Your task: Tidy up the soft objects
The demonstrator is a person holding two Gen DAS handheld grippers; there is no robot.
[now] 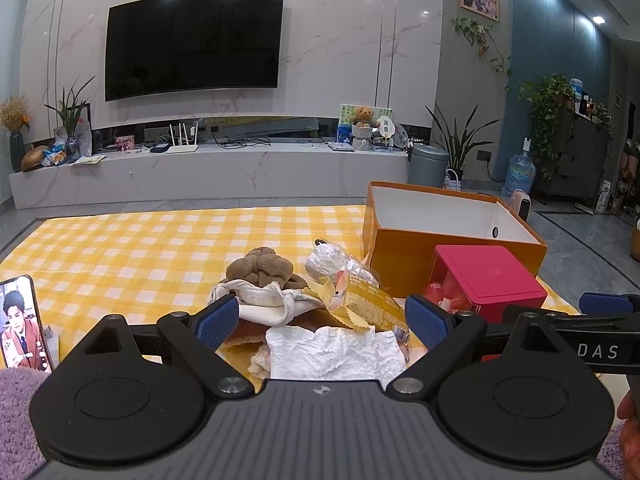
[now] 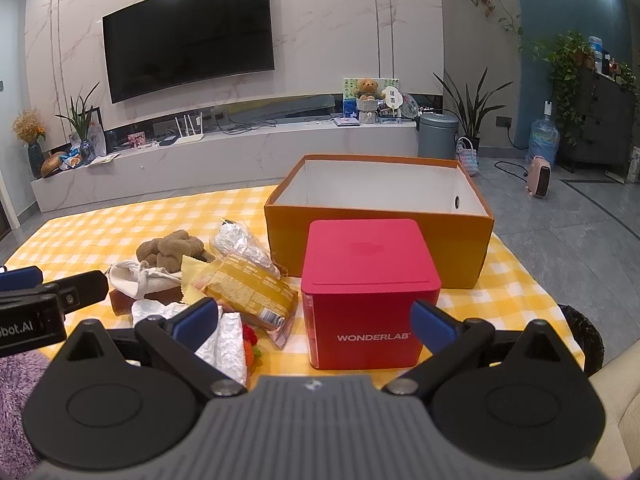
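Both hand-held grippers, left (image 1: 322, 320) and right (image 2: 316, 322), hang spread wide and empty over the yellow checked cloth (image 1: 120, 248), crumpled white tissue (image 1: 332, 352) right under the left, lumpy brown towel (image 1: 260, 266) a bit beyond.

My left gripper (image 1: 322, 320) fills the bottom of its own view, jaws spread wide and holding nothing, blue pads facing each other. My right gripper (image 2: 314, 320) sits the same way at the bottom of its own view, jaws wide apart and empty. Each gripper's tip shows at the other view's edge. A fingertip (image 1: 628, 412) shows at the lower right edge.
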